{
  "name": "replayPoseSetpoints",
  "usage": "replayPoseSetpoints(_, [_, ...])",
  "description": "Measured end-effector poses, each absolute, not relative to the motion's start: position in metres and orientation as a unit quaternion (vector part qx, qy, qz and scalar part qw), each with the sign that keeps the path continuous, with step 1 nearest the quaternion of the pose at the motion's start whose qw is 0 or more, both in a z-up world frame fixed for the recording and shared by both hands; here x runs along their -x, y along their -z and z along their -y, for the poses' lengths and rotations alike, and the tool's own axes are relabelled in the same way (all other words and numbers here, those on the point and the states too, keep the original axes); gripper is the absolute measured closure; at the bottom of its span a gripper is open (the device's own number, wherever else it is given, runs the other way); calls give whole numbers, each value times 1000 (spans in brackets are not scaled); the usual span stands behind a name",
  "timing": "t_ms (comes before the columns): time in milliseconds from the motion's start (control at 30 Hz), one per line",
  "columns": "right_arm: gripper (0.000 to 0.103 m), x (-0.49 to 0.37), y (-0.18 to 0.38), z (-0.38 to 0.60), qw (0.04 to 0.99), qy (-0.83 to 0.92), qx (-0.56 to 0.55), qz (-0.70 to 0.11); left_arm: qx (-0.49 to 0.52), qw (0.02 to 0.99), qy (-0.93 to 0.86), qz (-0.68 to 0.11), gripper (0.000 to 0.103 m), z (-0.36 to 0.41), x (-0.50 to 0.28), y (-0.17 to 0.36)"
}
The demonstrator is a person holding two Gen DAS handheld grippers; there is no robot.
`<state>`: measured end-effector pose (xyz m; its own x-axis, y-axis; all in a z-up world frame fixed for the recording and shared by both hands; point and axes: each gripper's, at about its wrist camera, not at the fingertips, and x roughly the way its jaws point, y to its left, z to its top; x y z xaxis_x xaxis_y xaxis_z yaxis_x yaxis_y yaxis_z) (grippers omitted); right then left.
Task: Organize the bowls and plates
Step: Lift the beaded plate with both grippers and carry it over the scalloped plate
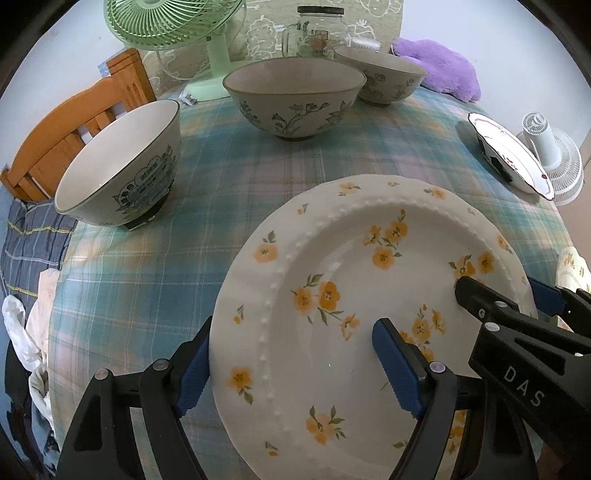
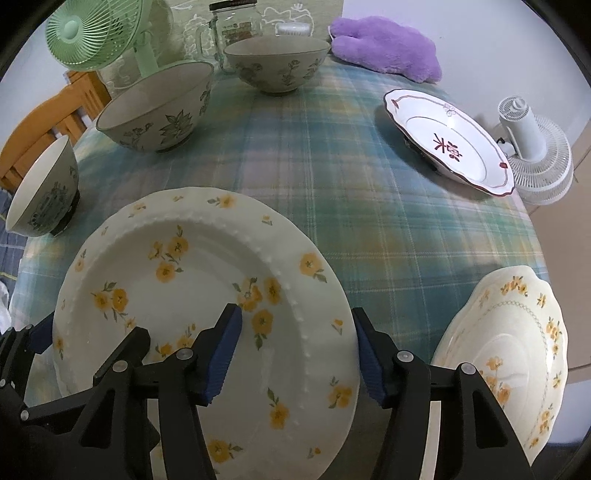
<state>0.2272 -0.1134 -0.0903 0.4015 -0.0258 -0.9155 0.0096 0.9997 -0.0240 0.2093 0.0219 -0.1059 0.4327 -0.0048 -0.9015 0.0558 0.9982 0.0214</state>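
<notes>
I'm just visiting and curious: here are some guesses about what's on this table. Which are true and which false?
1. Both grippers straddle the same yellow-flowered plate. True: the left gripper straddles its left rim, the right gripper its right rim.
2. Four bowls stand on the tablecloth. False: three show, the large floral bowl, the smaller floral bowl and the printed bowl.
3. The bowls are stacked. False: each stands apart.
4. A plate with a dark red edge lies apart on the right. True.
5. The green fan is at the table's far side. True.
6. The purple plush lies in a bowl. False: it lies on the tablecloth.
</notes>
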Motion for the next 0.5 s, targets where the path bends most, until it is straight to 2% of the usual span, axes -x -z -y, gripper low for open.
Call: replayPoseSetpoints(500, [39, -194, 53, 111, 841, 36, 7, -540, -5, 848, 46, -529, 21, -29, -181, 72])
